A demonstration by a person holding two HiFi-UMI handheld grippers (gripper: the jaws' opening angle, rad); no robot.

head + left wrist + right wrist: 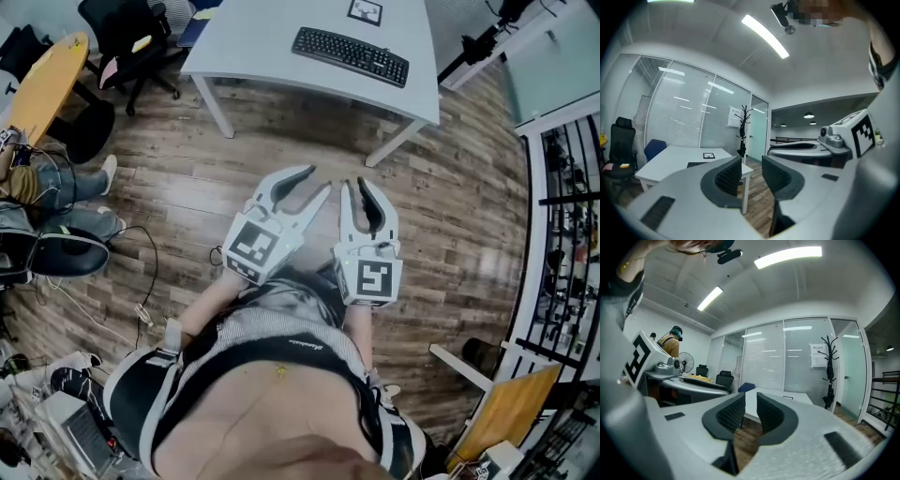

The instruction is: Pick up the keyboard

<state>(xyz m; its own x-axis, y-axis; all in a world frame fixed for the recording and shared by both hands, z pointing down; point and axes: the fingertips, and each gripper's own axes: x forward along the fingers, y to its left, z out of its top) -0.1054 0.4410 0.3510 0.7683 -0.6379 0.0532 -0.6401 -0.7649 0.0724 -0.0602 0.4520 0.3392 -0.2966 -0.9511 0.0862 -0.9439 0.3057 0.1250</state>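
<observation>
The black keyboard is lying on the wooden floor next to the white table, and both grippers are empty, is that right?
No. The keyboard lies on top of the white table, not on the floor; the head view shows it. The left gripper and right gripper are empty, jaws apart.

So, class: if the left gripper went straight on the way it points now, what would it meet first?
Only air nearby; then probably the near corner of the white table, to the right of the keyboard, though depth is unclear.
</observation>
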